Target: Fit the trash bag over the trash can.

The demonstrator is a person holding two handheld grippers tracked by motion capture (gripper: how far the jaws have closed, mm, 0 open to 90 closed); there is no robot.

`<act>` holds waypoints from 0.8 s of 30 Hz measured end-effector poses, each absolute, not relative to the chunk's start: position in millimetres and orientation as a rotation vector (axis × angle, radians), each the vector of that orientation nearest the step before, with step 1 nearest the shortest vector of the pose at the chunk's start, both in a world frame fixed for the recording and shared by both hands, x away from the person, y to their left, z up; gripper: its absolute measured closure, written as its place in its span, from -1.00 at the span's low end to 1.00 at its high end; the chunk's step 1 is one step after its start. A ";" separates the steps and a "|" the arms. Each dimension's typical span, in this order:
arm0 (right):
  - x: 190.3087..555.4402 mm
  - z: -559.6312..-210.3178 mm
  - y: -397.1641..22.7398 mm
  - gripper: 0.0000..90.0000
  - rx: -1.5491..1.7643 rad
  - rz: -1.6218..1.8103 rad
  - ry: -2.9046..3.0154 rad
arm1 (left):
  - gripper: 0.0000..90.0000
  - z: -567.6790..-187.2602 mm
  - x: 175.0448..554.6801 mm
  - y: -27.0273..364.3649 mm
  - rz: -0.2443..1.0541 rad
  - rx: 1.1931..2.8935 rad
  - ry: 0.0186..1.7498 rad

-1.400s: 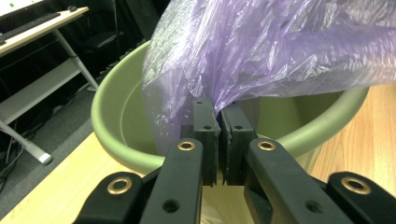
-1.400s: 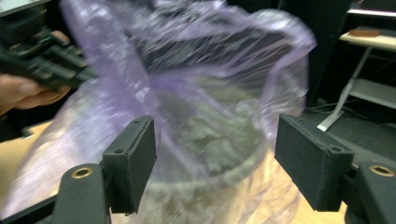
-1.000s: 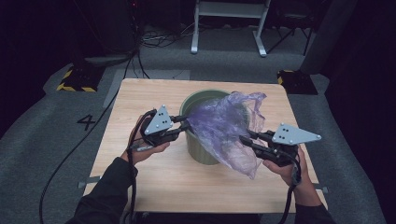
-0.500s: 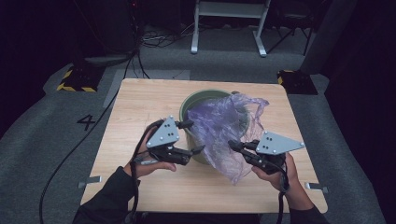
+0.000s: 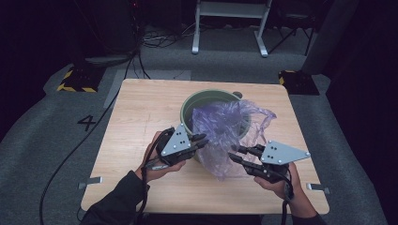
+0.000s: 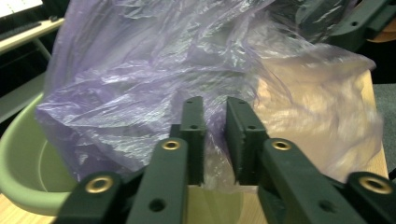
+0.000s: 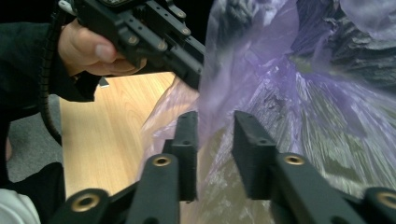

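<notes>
A round green bin (image 5: 187, 105) stands mid-table. A crumpled purple see-through bag (image 5: 225, 126) hangs over its near rim and down onto the wood. My left gripper (image 5: 202, 139) meets the bag's left side by the rim. In the left gripper view its jaws (image 6: 215, 105) stand close together with film (image 6: 140, 70) pinched between them, and the bin's wall (image 6: 18, 158) shows at lower left. My right gripper (image 5: 234, 156) holds the bag's lower right part. In the right gripper view a fold of the bag (image 7: 289, 93) runs between its narrowly spaced jaws (image 7: 215, 119).
The wooden table (image 5: 141, 122) has bare room left of the bin and along the front edge. In the right gripper view the other gripper (image 7: 154, 32) and its hand (image 7: 88, 46) sit close at upper left. Cables and a white stand (image 5: 225, 28) lie on the floor beyond.
Both grippers have drawn back toward the person and closer together. The bag's hanging part has come along, shifting left and nearer the front edge.
</notes>
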State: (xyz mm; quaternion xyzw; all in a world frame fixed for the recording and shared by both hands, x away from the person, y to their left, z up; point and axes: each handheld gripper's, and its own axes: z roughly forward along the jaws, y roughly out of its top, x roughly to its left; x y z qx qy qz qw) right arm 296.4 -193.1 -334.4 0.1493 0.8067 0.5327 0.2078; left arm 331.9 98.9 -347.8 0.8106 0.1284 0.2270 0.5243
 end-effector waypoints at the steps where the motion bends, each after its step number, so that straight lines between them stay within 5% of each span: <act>1: 295.3 -334.8 -195.1 0.44 0.429 1.474 2.238 | 0.92 -348.0 331.3 99.6 0.547 1.941 0.306; 9: 290.0 -335.0 -229.5 0.09 0.565 1.496 2.104 | 0.99 -355.3 326.6 107.4 0.560 1.953 0.270; 19: 326.4 -334.5 -257.9 -0.44 0.816 1.414 1.969 | 0.99 -366.5 333.3 120.5 0.540 1.944 0.312; 22: 339.7 -337.0 -258.2 -0.37 0.890 1.451 1.956 | 0.98 -369.1 336.8 124.9 0.520 1.928 0.317; 24: 345.0 -338.6 -255.4 0.03 0.866 1.451 1.955 | 0.96 -370.5 338.2 127.8 0.515 1.924 0.320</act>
